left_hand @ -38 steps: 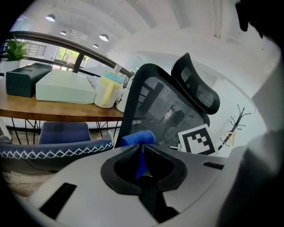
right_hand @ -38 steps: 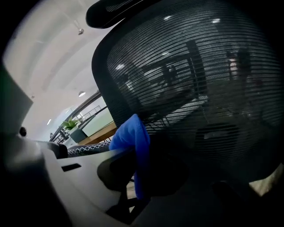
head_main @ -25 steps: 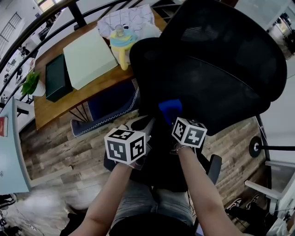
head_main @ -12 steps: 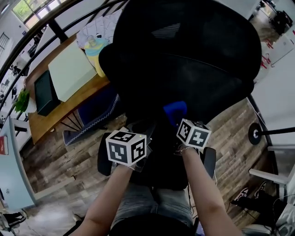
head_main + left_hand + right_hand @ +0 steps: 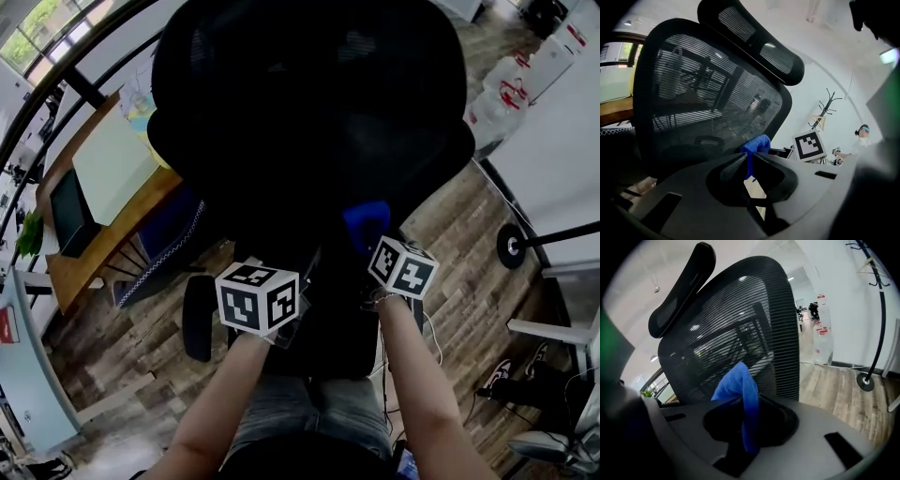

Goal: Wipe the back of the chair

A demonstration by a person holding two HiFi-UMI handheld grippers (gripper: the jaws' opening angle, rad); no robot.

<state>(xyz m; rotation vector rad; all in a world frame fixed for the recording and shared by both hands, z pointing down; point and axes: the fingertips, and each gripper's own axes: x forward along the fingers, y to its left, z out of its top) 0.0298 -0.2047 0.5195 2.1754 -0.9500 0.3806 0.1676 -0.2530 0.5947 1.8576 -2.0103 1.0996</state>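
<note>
1. As the chair back point(image 5: 309, 112) has swung round to fill the head view, the right gripper point(image 5: 745, 414) keeps its fingers clamped on the blue cloth point(image 5: 738, 385), low against the mesh.
2. The left gripper point(image 5: 747, 161) has its fingers closed and holds nothing.
3. Wiping looks barely begun.

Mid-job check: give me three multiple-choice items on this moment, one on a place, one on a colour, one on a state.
1. Where is the cloth?
A. on the floor
B. in front of the lower part of the chair back
C. on the desk

2. What colour is the cloth?
A. blue
B. white
C. red

3. How is the right gripper?
A. open and empty
B. shut on the cloth
C. out of view

Answers:
1 B: the right gripper view shows it held up before the lower chair back.
2 A: it is blue in every view.
3 B: its jaws pinch the cloth between them.
</note>
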